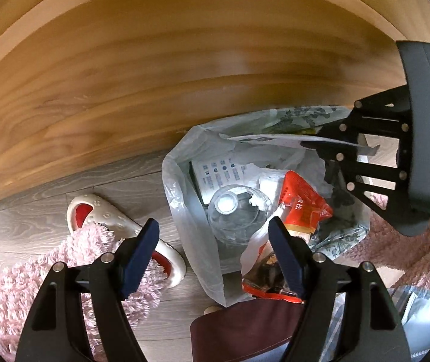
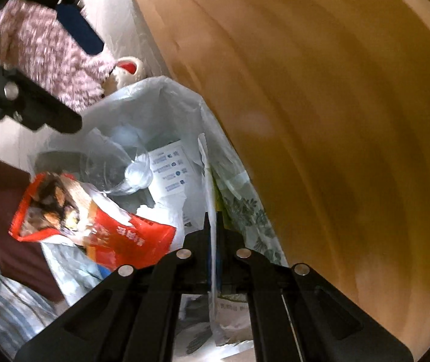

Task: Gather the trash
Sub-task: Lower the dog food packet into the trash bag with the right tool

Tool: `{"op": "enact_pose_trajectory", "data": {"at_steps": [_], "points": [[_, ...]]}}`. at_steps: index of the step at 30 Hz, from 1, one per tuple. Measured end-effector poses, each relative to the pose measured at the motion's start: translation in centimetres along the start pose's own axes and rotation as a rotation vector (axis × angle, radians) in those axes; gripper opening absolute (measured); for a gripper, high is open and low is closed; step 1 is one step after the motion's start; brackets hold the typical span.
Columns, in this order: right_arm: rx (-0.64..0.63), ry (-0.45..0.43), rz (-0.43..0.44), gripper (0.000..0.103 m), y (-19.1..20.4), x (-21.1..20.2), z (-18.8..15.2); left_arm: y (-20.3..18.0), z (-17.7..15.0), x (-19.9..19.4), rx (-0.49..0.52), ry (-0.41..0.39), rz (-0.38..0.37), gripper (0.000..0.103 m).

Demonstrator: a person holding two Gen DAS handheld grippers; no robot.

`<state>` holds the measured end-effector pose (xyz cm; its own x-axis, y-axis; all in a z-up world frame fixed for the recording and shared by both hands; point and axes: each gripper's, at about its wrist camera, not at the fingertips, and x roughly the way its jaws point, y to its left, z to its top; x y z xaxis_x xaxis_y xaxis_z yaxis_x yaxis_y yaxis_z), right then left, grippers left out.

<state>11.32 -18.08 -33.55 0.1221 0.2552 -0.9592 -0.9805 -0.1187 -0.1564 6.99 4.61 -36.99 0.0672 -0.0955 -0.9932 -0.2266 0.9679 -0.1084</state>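
A translucent white trash bag (image 1: pixel 194 211) stands open on the floor against a wooden panel. Inside lie a clear plastic cup (image 1: pixel 236 211), a red snack wrapper (image 1: pixel 302 202) and a white box with blue print (image 1: pixel 218 175). My left gripper (image 1: pixel 213 226) hovers open over the bag's mouth, nothing between its blue pads. My right gripper (image 2: pixel 212 220) is shut on a thin flat white wrapper (image 2: pixel 207 163), held edge-on above the bag (image 2: pixel 154 90). The left wrist view shows that wrapper (image 1: pixel 263 140) stretched across the bag's far side from the right gripper (image 1: pixel 311 144).
A wooden furniture panel (image 1: pixel 154 75) rises right behind the bag. A white-and-red slipper (image 1: pixel 100 211) and a pink fluffy rug (image 1: pixel 18 295) lie to the left. A dark red object (image 1: pixel 245 325) and striped cloth (image 2: pixel 6 301) sit at the near side.
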Motion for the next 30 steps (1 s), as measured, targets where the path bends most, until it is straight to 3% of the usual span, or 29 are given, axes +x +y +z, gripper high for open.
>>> {"op": "enact_pose_trajectory", "data": {"at_steps": [4,9,11,13,18,20,30], "points": [[-0.023,-0.011,-0.005,0.002,0.4,0.7,0.3,0.1,0.0,0.1,-0.006,0.002,-0.004,0.072],[-0.026,-0.057,0.144,0.002,1.1,-1.0,1.3,0.8,0.2,-0.2,-0.032,-0.006,-0.015,0.072],[-0.026,-0.075,0.162,0.002,1.1,-1.3,1.6,1.2,0.3,-0.3,-0.055,-0.006,-0.025,0.072],[-0.036,-0.076,0.146,0.002,0.9,-1.0,1.8,1.5,0.2,-0.3,-0.063,-0.004,-0.026,0.072],[-0.194,-0.044,-0.057,0.002,1.8,1.3,1.3,1.6,0.2,0.0,-0.062,0.006,-0.026,0.072],[-0.221,-0.043,-0.101,0.002,1.8,2.1,0.8,1.8,0.1,0.1,-0.069,0.006,-0.025,0.072],[-0.309,0.021,-0.133,0.002,2.3,5.5,-0.4,1.9,0.1,0.4,-0.067,0.015,-0.037,0.072]]}}
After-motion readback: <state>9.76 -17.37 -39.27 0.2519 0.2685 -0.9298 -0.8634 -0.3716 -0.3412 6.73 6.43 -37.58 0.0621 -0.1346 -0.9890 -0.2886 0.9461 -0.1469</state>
